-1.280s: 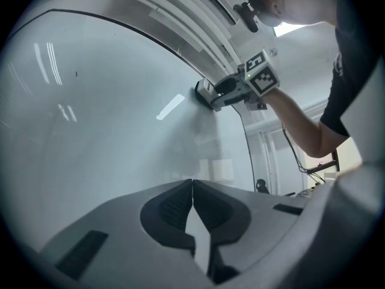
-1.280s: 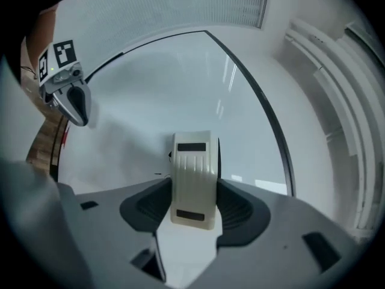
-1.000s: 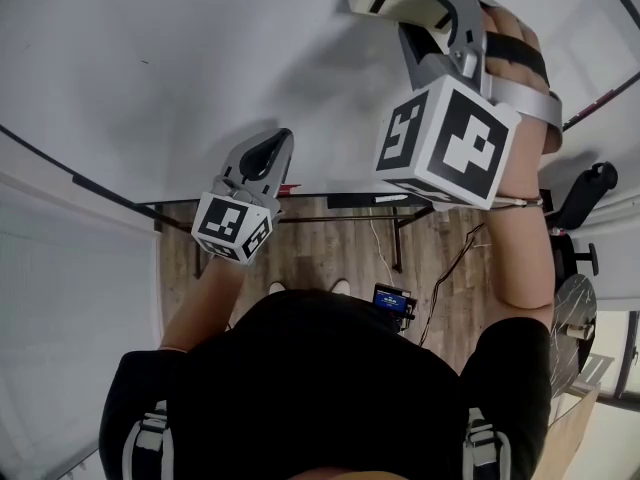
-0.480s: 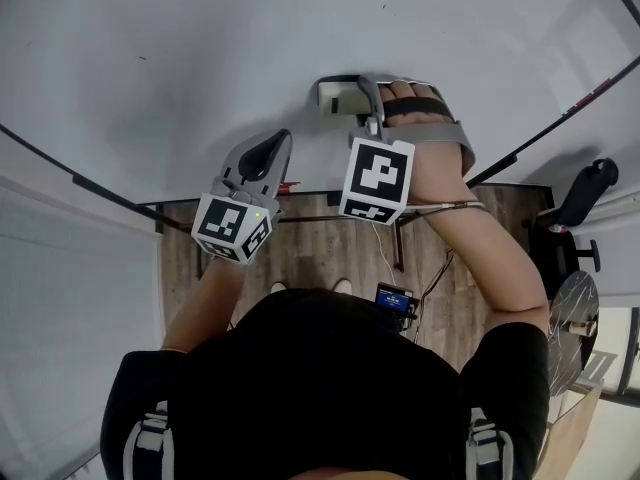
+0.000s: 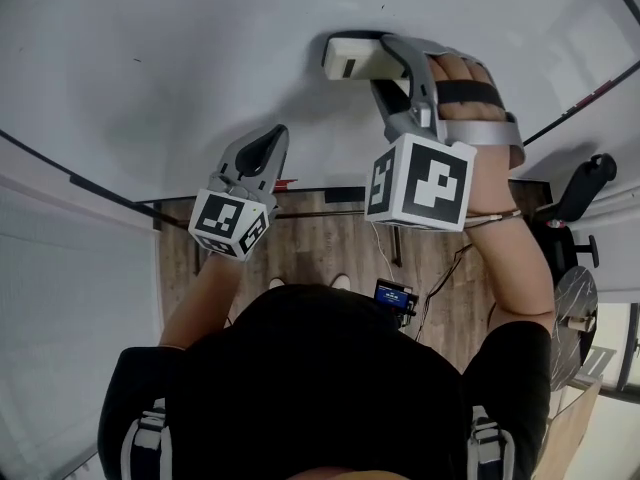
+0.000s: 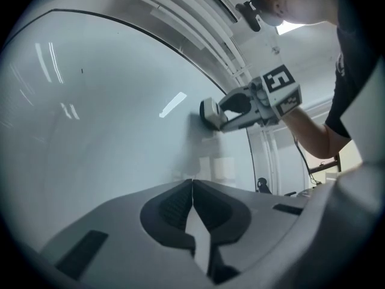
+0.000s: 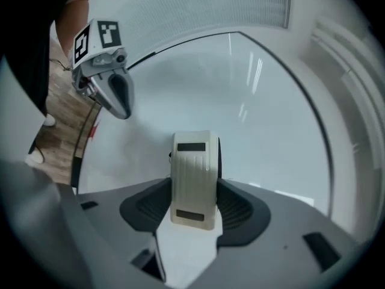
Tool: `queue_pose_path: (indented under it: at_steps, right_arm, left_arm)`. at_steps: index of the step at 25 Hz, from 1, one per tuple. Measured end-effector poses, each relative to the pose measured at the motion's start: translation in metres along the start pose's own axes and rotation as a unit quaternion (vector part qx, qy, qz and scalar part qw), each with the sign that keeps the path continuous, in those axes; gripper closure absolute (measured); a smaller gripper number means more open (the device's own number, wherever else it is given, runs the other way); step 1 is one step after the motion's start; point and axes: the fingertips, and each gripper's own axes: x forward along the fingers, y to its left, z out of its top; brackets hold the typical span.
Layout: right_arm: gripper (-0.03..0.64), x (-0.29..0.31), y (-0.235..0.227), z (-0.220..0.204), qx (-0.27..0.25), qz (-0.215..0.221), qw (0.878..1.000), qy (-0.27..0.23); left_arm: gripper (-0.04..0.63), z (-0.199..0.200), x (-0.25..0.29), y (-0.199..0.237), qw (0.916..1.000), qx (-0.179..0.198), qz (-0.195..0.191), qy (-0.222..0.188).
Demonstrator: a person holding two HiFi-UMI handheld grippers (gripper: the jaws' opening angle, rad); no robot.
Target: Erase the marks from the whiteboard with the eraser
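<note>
The whiteboard [image 5: 200, 68] fills the upper head view. A cream eraser [image 5: 355, 58] lies flat against it, with my right gripper [image 5: 385, 63] shut on it. In the right gripper view the eraser [image 7: 194, 179] stands between the jaws of that gripper [image 7: 194, 203], and a small dark mark [image 7: 170, 156] shows at its left edge. Tiny marks [image 5: 137, 60] dot the board. My left gripper [image 5: 262, 153] hovers near the board's lower edge, jaws shut and empty. The left gripper view shows its shut jaws [image 6: 192, 188] and the eraser [image 6: 209, 111] on the board [image 6: 90, 119].
A red marker [image 5: 285, 183] lies on the board's bottom ledge. Below are wooden floor [image 5: 330, 248], cables and a small device [image 5: 393, 298]. A black chair [image 5: 585, 193] stands at the right. Blinds [image 7: 198, 5] hang beyond the board.
The right gripper swept the eraser down the board, then back up and slightly right. The left gripper has barely moved.
</note>
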Motion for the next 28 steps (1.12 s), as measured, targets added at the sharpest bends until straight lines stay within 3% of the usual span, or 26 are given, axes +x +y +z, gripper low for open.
queue_pose_path:
  at_steps: [2,4,8,12,22,28]
  right_arm:
    - [0.383,-0.011,-0.046,0.005,-0.017,-0.068,0.998,-0.007]
    - [0.383,-0.013,-0.073,0.011,-0.040,-0.099,0.994,-0.006]
    - [0.384,0.000,-0.083,0.016,-0.082,-0.100,0.992,0.014]
    - [0.387,0.002,-0.077,0.014,-0.077,-0.099,0.992,0.022]
    - [0.387,0.024,0.012,-0.028,-0.066,0.000,0.996,0.066]
    - [0.385,0.035,0.075,-0.035,-0.053,0.061,0.995,0.062]
  left_arm:
    - [0.589,0.000,0.000,0.001,1.0000,0.000,0.001,0.000]
    - [0.589,0.000,0.001,0.000,1.0000,0.000,0.000,-0.001]
    - [0.589,0.000,0.001,0.000,1.0000,0.000,0.001,0.000]
    - [0.589,-0.002,0.002,0.004,1.0000,-0.001,0.003,0.002]
    - [0.589,-0.006,0.001,0.001,1.0000,0.000,0.002,0.008]
    - [0.589,-0.021,0.004,0.005,0.9998,-0.005,-0.001,0.020]
